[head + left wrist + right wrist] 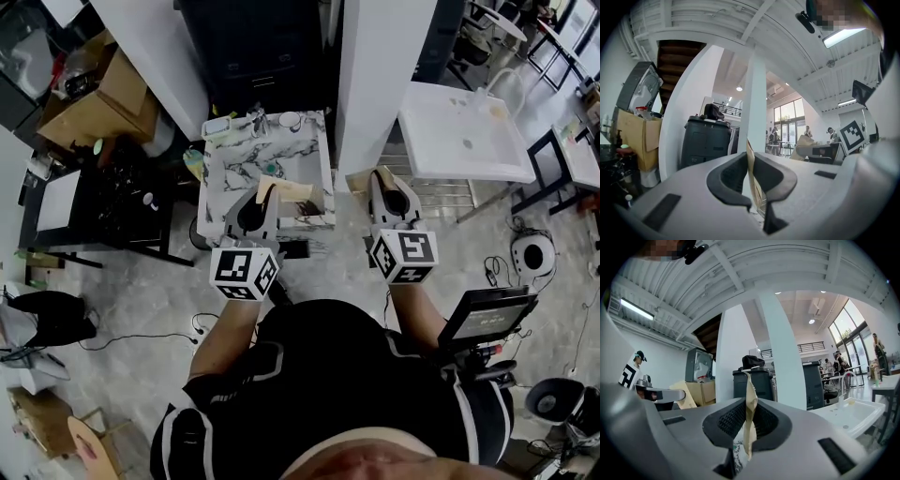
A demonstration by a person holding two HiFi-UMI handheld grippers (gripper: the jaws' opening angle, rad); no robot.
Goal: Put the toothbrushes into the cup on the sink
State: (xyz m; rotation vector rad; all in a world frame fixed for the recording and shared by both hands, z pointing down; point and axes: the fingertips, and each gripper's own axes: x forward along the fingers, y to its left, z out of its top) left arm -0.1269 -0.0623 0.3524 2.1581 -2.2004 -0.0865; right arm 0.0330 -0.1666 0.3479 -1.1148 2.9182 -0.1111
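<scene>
Since both hands are busy with paper and not with brushes, I judge the task proper has not yet begun. Largest in the head view is the square white pillar (375, 75), which rises just beside the right edge of the white-and-grey marble-patterned sink unit (225, 178). That sink unit stands straight ahead of the person. A plain white basin table (464, 141) stands well apart to the right.

The left gripper (751, 172) is clenched on a thin tan paper sheet (286, 190), held edge-on and upright between its pads. In the head view this sheet reaches over the near right corner of the sink unit. The right gripper (749, 420) is clamped on a crumpled tan paper strip (750, 390), which sticks up above its jaws. Both grippers point level and side by side. This suggests the paper is pinched by its edges to be carried, or pulled apart, over the basin. Whether the two hold one sheet or two separate pieces cannot be told.

On the far edge of the sink unit, near its middle, sits a small white round cup (289, 119), just beside what looks like a slim metal tap (258, 120). It is upright and clear of both grippers, presumably left there to receive the brushes.

The toothbrushes show in no view. They may be wrapped in the paper, but that is a guess.
</scene>
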